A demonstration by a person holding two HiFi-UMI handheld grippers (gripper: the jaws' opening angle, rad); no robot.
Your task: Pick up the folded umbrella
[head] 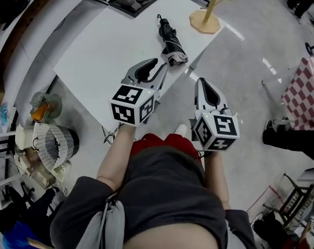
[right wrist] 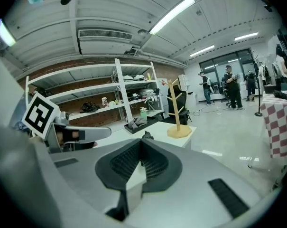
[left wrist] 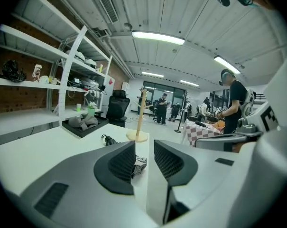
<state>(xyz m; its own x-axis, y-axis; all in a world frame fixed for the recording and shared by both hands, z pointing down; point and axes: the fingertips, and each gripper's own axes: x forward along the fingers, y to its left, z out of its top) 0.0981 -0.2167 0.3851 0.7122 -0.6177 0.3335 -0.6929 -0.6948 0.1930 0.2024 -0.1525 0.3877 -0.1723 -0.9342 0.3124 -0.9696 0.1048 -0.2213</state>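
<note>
Near the table's (head: pixel 110 51) right edge, hovering short of the folded umbrella (head: pixel 171 44) with left gripper (head: pixel 160 68) parted and empty, right gripper (head: pixel 201 82) clamped on nothing: risks knocking it off with so narrow a gap.

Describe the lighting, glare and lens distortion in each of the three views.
Head view: even light, sharp, with glare streaks on the glossy floor beside the white table. Left gripper view: heavy fisheye, black corners, shelves bowed, ceiling lights blown out. Right gripper view: same fisheye and dark rim, ceiling light strip overexposed.
</note>
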